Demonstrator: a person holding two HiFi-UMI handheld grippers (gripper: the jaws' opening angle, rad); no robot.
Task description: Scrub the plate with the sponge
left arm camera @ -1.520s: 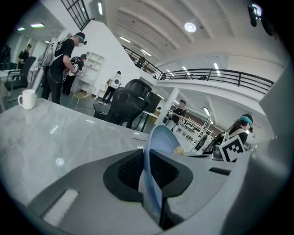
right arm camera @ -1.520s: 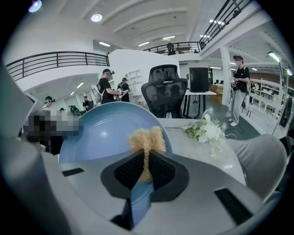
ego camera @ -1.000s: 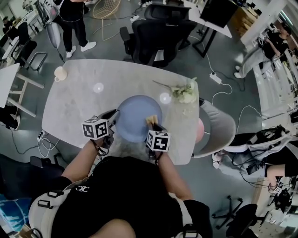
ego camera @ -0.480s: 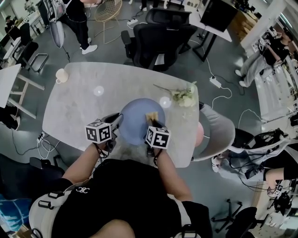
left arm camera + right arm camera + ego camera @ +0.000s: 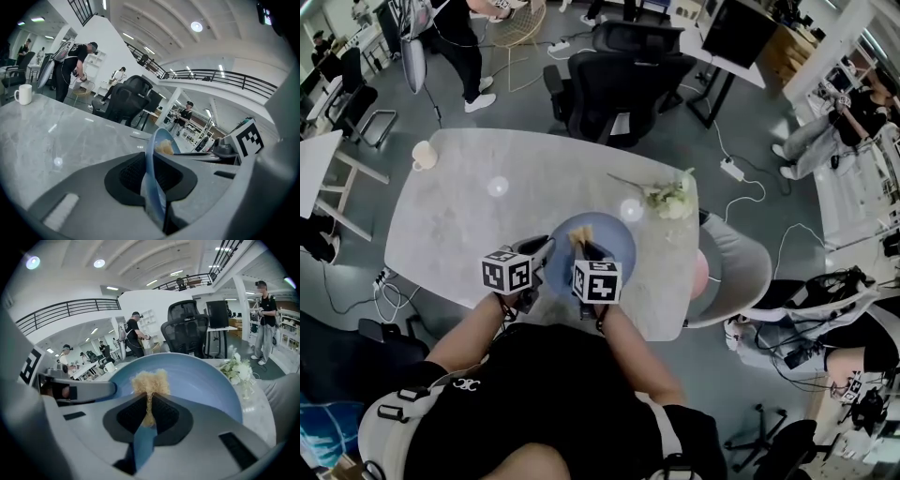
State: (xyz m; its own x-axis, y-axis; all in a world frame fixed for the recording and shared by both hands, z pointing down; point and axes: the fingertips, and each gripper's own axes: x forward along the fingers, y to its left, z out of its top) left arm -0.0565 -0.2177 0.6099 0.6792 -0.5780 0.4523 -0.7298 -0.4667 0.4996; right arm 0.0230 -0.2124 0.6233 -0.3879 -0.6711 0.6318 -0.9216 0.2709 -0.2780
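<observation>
Scanning left to right: a mug (image 5: 423, 154) is noted at the 10 o'clock corner of the table (image 5: 469, 206), well apart from the work. The left gripper (image 5: 542, 251) is seen with its jaws pinched on the rim of the blue plate (image 5: 617, 248) at about 9 o'clock; only a thin edge is held. The plate is placed near the table's 6 o'clock edge. The right gripper (image 5: 584, 246) has its jaws pressed together on the tan sponge (image 5: 581, 234), which is laid on the plate's face toward 11 o'clock. Flowers (image 5: 670, 199) lie just beyond the plate at 2 o'clock.

Risks judged:
- The rim could be levered out of the shallow pinch by hard scrubbing.
- The plate could be pushed off the near edge.
- The flowers could be struck by wide strokes.
</observation>
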